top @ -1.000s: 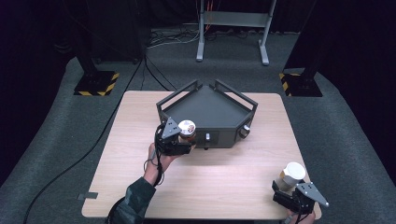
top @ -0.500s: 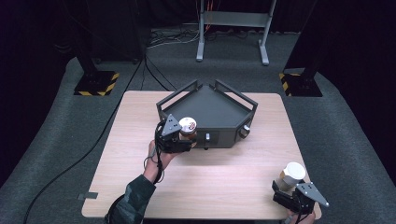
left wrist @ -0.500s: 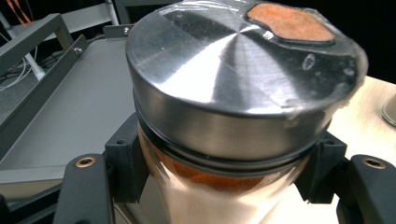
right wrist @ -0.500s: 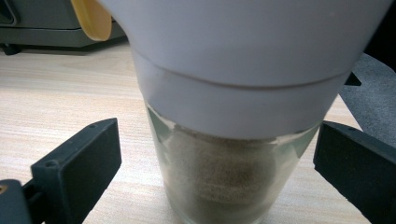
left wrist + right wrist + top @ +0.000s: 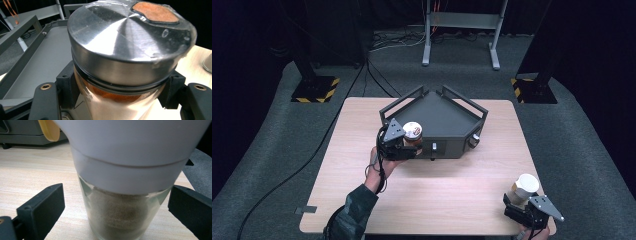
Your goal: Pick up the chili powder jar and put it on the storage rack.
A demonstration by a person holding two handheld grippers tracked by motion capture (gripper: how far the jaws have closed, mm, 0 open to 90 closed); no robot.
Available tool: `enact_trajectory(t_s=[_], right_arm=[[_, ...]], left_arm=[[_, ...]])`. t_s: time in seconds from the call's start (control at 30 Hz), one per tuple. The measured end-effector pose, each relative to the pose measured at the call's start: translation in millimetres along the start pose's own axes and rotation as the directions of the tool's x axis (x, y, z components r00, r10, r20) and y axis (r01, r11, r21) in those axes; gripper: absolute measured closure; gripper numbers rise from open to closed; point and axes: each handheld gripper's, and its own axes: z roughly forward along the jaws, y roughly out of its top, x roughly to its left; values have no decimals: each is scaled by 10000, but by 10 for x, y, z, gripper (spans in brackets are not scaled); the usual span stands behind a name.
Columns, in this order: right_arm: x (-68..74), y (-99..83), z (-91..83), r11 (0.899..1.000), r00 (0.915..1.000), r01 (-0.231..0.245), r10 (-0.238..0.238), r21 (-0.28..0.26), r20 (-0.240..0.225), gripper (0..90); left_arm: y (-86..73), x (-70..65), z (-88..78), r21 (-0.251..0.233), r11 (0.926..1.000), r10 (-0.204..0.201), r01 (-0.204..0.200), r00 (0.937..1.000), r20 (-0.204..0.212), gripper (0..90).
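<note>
- High view: the left tongs, left of centre in the frame, are clamped on a jar with a steel lid. They hold it at the near left edge of the dark tray that sits on the bench. I judge the jar is about to go into the tray, or has only just come out; it is not set down inside. The tray's floor looks bare.
- High view, lower right: the right tongs sit at a second jar, the white-capped one, near the bench's front right corner, well apart from the tray. That one is left to do.
- Left gripper view: the steel-lidded jar takes up the frame's middle, orange powder under the lid, a pad pressed on each side. The tray's rail runs along the upper left.
- Right gripper view: the white cap tops a glass of pale powder standing on the bench. The jaws stand off it on both sides, so nothing is gripped.
- Count: two jars, one tray, two tongs.
</note>
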Motion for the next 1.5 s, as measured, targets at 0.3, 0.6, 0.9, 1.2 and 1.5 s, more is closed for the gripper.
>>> enact_trajectory(t_s=[0.3, 0.6, 0.9, 1.2, 1.5], right_arm=[[-6, 1, 1, 10000, 10000, -12, 12, 6, -25, 0], [-9, 4, 2, 10000, 10000, -21, 21, 20, -37, 0], [-9, 8, 3, 10000, 10000, -50, 50, 44, -38, 0], [-12, 10, 5, 10000, 10000, -34, 34, 57, -53, 0], [-10, 10, 5, 10000, 10000, -24, 24, 57, -46, 0]], left_arm=[[45, 20, -4, -52, 10000, -26, 26, 10000, 19, 317], [104, 42, -13, -97, 9999, 24, -24, 10000, 18, 317], [159, 65, -25, -167, 9998, 66, -66, 10000, 2, 318], [201, 92, -22, -243, 9997, 40, -42, 10000, -82, 317], [252, 116, -2, -220, 9997, 112, -115, 9998, -140, 317]])
